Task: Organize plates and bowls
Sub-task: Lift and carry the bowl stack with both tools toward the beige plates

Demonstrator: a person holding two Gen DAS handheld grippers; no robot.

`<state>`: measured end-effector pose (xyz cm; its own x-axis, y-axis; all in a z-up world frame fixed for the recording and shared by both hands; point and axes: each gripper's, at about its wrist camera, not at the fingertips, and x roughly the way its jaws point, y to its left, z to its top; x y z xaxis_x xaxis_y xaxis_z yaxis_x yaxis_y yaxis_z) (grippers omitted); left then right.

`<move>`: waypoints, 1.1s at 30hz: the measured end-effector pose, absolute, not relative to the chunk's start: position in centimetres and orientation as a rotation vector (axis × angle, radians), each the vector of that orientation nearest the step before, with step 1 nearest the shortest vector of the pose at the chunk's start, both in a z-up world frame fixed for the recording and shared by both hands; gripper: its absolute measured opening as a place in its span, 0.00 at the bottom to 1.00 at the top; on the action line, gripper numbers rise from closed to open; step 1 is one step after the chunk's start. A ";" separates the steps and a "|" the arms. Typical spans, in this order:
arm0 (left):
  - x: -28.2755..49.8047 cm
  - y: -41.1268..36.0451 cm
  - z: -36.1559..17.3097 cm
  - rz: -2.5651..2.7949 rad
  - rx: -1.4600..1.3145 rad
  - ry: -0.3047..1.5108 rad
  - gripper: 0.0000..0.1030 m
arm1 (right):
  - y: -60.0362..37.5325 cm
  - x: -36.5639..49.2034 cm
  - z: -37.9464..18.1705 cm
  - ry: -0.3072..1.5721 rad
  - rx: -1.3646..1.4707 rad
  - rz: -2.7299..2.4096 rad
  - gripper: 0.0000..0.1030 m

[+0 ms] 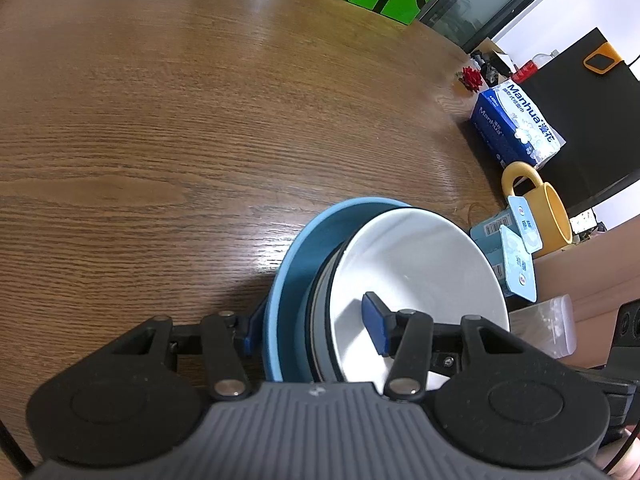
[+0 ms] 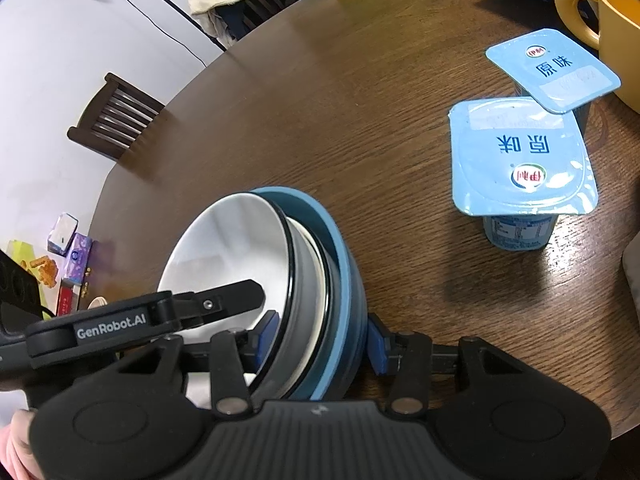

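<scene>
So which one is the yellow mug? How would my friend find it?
Look at the brown wooden table, then along its edge past the blue tissue box. Right behind the two pale-blue yogurt cups sits the yellow mug. It is the only yellow thing there, and the only one with a big looped handle.

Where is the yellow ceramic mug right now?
The yellow ceramic mug stands at the wooden table's right edge in the left wrist view, just behind two blue-lidded yoghurt cups and in front of the blue tissue box.
</scene>
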<state>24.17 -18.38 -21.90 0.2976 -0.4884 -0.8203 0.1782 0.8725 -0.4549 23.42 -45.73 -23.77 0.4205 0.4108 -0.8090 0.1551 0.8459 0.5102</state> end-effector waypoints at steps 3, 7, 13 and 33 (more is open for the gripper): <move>24.1 -18.2 -21.8 -0.452 -0.303 1.188 0.49 | -45.7 23.4 -23.7 1.142 0.570 0.173 0.44; 24.0 -17.9 -21.7 -0.450 -0.307 1.182 0.49 | -45.6 23.5 -23.7 1.138 0.568 0.176 0.44; 24.0 -17.5 -21.1 -0.446 -0.304 1.169 0.49 | -45.3 23.7 -23.4 1.127 0.572 0.180 0.43; 24.0 -12.3 -18.8 -0.402 -0.320 1.125 0.48 | -41.3 25.1 -21.2 1.107 0.550 0.235 0.43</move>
<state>23.97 -12.28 -18.77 0.3733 -0.4650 -0.8028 0.1486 0.8841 -0.4430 25.09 -41.29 -21.19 0.4397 0.4442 -0.7806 0.0888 0.8434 0.5299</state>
